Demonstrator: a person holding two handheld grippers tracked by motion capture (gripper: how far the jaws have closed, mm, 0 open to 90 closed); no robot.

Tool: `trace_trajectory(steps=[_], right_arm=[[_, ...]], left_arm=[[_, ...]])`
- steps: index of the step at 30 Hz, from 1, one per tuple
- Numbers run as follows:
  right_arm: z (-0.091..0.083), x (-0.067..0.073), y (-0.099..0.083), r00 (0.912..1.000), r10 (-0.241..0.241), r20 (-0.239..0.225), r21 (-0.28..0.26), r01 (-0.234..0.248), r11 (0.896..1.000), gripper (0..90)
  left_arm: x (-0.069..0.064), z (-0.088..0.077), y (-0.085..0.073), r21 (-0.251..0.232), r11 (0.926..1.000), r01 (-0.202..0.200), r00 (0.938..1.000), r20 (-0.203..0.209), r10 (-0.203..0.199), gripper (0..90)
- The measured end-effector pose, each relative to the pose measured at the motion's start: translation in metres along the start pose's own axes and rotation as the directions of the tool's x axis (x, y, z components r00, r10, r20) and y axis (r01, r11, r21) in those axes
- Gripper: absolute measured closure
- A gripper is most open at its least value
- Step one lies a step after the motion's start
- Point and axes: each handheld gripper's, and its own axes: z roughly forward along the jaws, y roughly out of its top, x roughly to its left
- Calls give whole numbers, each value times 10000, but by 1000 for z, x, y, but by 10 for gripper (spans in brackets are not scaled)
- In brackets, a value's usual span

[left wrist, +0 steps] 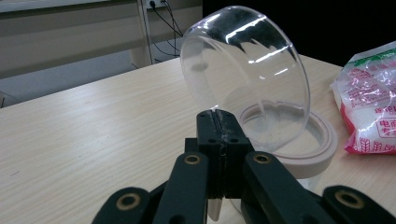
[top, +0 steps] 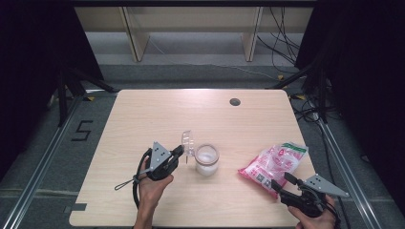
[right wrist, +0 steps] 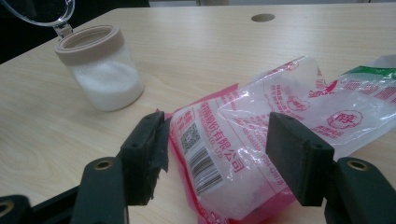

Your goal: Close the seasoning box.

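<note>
The pink and clear plastic bag [top: 274, 164] of white granules lies flat near the table's [top: 143, 114] right edge, its long axis running from near-left to far-right, the green-striped end pointing far right. It carries red Chinese print, a barcode, a QR code and a round red seal; the characters are too small to read surely. The right gripper [right wrist: 217, 158] has its jaws spread around the bag's near end, the left pad touching its edge. Left of the bag stands the jar [top: 207, 161] of white granules with a beige collar. The left gripper [left wrist: 218, 140], jaws pressed together, pinches the tab of the jar's clear domed lid [left wrist: 245, 74], which stands tilted open.
</note>
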Motion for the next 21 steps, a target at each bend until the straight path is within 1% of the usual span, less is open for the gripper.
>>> trace_trajectory(steps=[2,7,8,9,10,11,13,14,15,21], right_arm=[[1,-3,0,9989,-459,60,-158,460,9988,388],[1,-3,0,9985,-541,72,-177,543,9984,389],[1,-4,0,9982,-592,85,-205,594,9980,389],[1,-4,0,9983,-574,79,-184,576,9982,389],[1,-4,0,9984,-569,75,-181,570,9982,388],[1,-4,0,9983,-582,76,-184,583,9981,389],[0,-4,0,9983,-577,83,-179,578,9982,389],[0,-4,0,9987,-512,75,-161,513,9986,389],[0,-2,0,9997,-225,-37,-44,224,9997,389],[0,-2,-1,9995,-317,-51,-48,317,9995,390]], left_arm=[[0,0,1,-17,10000,-54,10000,46,54,890],[-2,0,3,-23,9999,-169,9998,111,170,884],[-2,1,3,-79,9999,-125,9998,169,127,883],[-3,1,3,-128,9999,-68,9998,191,70,883],[-3,1,3,-61,9999,-129,9998,145,130,883],[-3,1,3,-67,10000,-52,9998,171,54,883],[-3,1,3,-50,9998,-183,9997,181,183,881],[-3,1,3,-56,9999,-162,9997,175,163,881],[-3,1,3,-52,9998,-168,9997,183,169,881],[-5,2,3,-71,9999,-131,9998,175,132,881]])
